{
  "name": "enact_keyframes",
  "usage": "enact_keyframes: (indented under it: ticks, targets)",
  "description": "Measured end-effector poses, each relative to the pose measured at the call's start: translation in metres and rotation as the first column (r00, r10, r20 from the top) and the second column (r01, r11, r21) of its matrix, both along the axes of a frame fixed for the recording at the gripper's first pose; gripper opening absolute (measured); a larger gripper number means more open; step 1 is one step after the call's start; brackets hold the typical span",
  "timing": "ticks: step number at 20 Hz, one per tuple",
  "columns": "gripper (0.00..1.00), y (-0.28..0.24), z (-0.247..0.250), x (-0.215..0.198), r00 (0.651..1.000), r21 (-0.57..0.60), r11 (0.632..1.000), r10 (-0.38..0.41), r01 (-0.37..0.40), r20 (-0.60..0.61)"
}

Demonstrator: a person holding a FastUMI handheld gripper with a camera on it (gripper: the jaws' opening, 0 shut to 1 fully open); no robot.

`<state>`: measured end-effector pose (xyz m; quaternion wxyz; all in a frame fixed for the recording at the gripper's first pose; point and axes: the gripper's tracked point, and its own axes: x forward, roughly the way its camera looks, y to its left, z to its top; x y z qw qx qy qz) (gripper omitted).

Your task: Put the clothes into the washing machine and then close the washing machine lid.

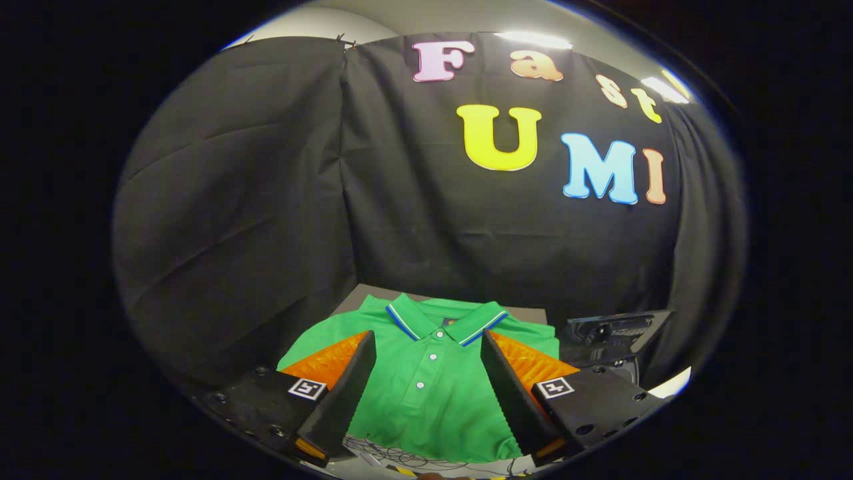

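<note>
A green polo shirt (426,387) with a blue-and-white trimmed collar lies flat and buttoned on a grey tabletop (526,313), collar toward the booth wall. My gripper (428,343) hovers above the shirt with its fingers wide apart, one finger (346,380) over each side of the button placket. Nothing is between them. A dark raised panel (616,330), perhaps the washing machine lid, stands just beyond the right finger; I cannot tell for sure what it is.
The black cloth wall (400,220) closes off the back and both sides right behind the table. Some thin cables (393,458) lie on the light surface near the shirt's hem, between the finger bases.
</note>
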<state>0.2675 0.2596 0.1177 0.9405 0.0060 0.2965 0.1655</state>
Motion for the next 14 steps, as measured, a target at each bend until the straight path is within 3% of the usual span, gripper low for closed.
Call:
enact_keyframes:
  ticks: [8, 14]
  targets:
    - [0.98, 0.012, -0.076, 0.017, 0.982, -0.068, 0.997, -0.042, 0.030, -0.185]
    - [0.98, 0.022, -0.109, 0.021, 0.970, -0.142, 0.990, -0.024, -0.011, -0.243]
